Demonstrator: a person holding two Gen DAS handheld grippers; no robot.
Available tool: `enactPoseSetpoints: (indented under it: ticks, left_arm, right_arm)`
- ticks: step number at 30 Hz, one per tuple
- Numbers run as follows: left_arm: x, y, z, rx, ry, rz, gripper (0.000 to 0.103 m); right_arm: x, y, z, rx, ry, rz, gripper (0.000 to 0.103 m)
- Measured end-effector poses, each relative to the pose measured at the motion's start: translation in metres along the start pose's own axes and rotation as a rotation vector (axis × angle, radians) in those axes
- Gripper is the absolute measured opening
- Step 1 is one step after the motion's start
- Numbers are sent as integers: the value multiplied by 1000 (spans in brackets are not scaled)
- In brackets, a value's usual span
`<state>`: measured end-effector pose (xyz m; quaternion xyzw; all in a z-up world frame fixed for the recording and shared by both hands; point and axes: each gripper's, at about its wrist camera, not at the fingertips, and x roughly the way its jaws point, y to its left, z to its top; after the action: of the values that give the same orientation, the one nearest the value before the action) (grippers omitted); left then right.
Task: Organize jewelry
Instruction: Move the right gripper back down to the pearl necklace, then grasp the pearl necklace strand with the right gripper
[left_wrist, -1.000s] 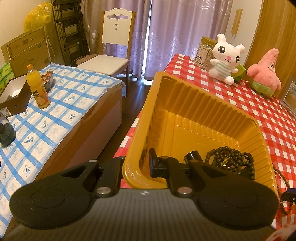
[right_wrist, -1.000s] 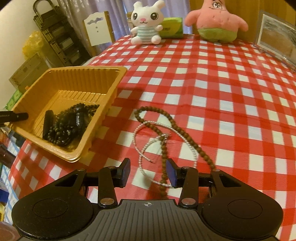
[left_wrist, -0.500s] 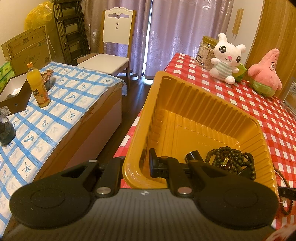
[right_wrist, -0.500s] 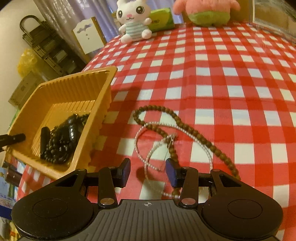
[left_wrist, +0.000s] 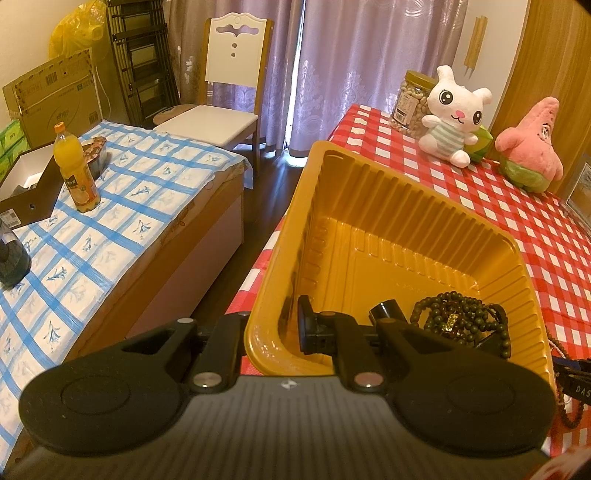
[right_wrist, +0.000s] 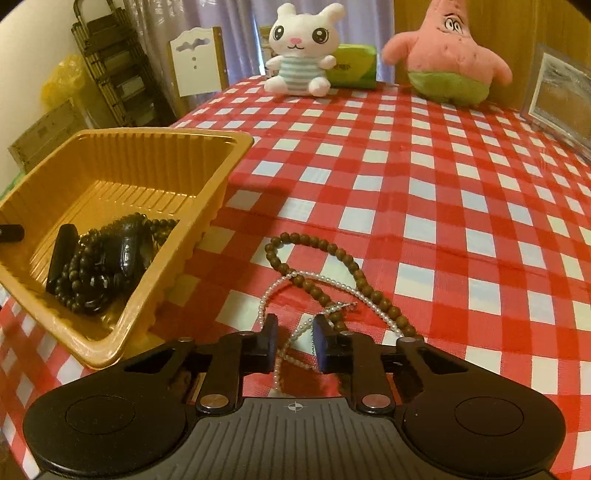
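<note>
On the bench, dark beads (right_wrist: 107, 258) already lay in the yellow tray (right_wrist: 207, 192) our left fingers (left_wrist: 271, 332) clenched, while our right fingers (right_wrist: 294, 341) straddled, unclosed, the pearl strand (right_wrist: 295, 336) and brown beads (right_wrist: 332, 258) left outside.

The left gripper (left_wrist: 273, 326) clamps the near wall of the yellow tray (left_wrist: 373, 206), one finger inside, one outside. Dark bead bracelets (left_wrist: 463, 321) lie in the tray's near right corner, beside the inner finger
</note>
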<state>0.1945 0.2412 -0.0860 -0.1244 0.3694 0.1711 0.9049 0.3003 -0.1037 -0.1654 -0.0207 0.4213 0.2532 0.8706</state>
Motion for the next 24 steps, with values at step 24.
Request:
enactPoseSetpoints:
  ticks: [24]
  left_arm:
    - [2,-1,-3,1,-2,-1,10]
  right_arm:
    - [-32,-14,-1,74,-62,13,0]
